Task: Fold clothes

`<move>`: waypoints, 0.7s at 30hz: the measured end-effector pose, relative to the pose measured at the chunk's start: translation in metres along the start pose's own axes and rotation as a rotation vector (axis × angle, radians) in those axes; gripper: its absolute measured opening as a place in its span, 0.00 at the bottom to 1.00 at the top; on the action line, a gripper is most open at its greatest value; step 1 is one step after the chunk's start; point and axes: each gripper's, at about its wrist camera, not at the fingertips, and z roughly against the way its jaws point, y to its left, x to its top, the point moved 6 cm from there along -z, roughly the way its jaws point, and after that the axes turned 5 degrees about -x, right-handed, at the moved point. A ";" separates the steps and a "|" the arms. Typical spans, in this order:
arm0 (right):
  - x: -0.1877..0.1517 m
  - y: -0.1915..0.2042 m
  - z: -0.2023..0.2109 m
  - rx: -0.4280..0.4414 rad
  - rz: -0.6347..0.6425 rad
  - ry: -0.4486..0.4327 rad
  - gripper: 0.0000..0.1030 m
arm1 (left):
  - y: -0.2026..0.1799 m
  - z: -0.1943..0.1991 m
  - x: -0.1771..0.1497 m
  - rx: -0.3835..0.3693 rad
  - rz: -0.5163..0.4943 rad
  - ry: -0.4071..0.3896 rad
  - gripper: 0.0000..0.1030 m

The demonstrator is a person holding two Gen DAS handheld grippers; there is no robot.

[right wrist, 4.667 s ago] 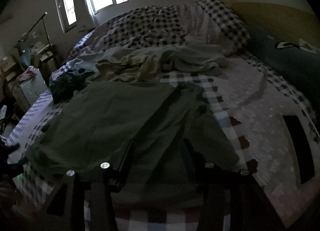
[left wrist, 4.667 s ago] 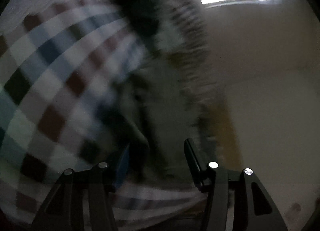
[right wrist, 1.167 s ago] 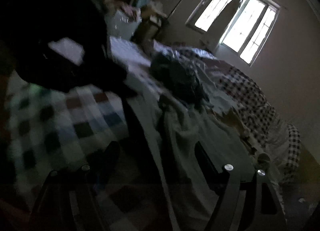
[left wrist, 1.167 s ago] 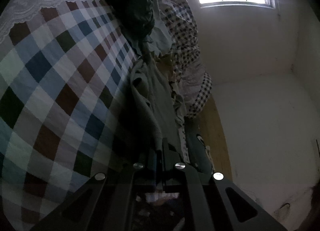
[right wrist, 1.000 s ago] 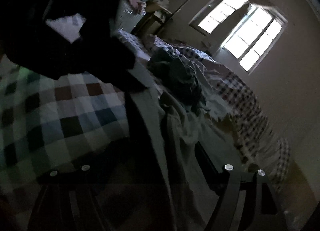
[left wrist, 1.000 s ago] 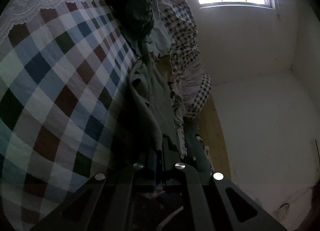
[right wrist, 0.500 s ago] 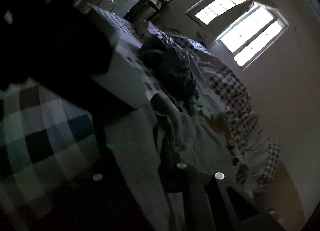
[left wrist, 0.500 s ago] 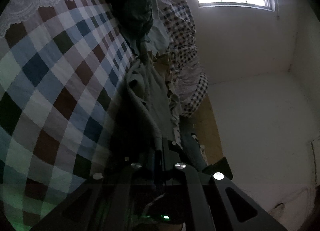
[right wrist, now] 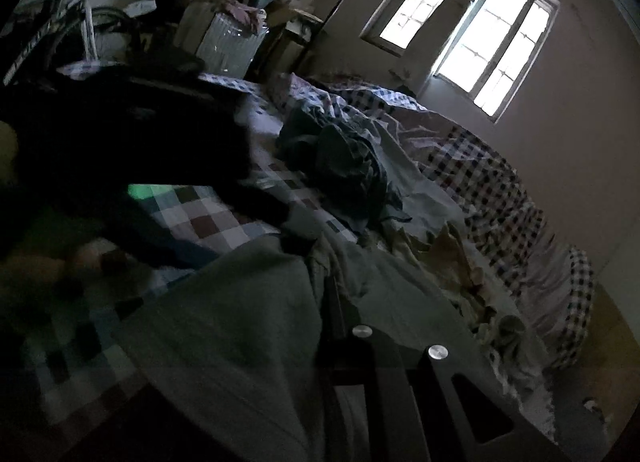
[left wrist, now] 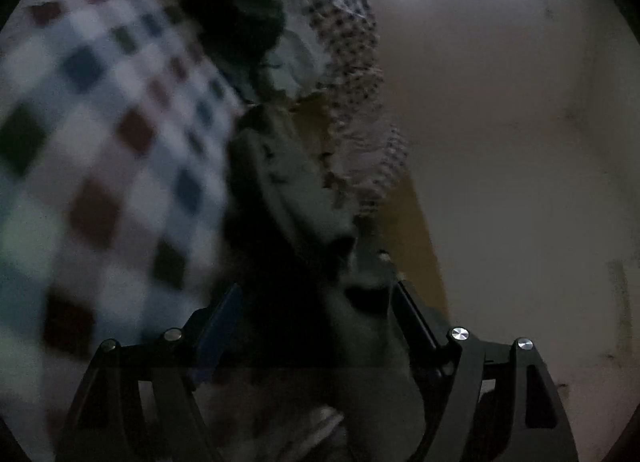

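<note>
1. Dim room, so take this with a grain of salt. The grey-green shirt (right wrist: 248, 326) being folded lies on the checkered bedspread (right wrist: 208, 218), near the front edge of the bed, and it's bunched up rather than flat.

2. The right gripper (right wrist: 336, 302) has its jaws fully closed, and they look pinched on an edge of that shirt; the cloth drapes away from the fingers on both sides. I'd call that a proper grip.

3. The left gripper (left wrist: 316, 302) has just been opening its jaws, and they stand wide apart now. There's dark cloth between the fingers in the left wrist view, but the pads aren't pressing on it, so it reads as a let-go. That view is blurry, so exactly which bit of fabric it is, I can't tell.

4. Progress-wise: I'd say this one shirt is mid-fold at best. No neat rectangle anywhere; one side is lifted while the rest is still rumpled.

5. What's left is a lot. Further back there's a dark heap of clothes (right wrist: 340, 166), a pale blue piece (right wrist: 416, 190) beside it and something yellowish (right wrist: 452, 258) near the checked blanket (right wrist: 500, 178), all unfolded. No finished stack is visible in either view.
</note>
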 end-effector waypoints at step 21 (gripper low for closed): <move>0.003 0.006 0.104 0.128 -0.031 -0.109 0.04 | 0.016 -0.062 0.060 -0.028 -0.031 0.074 0.57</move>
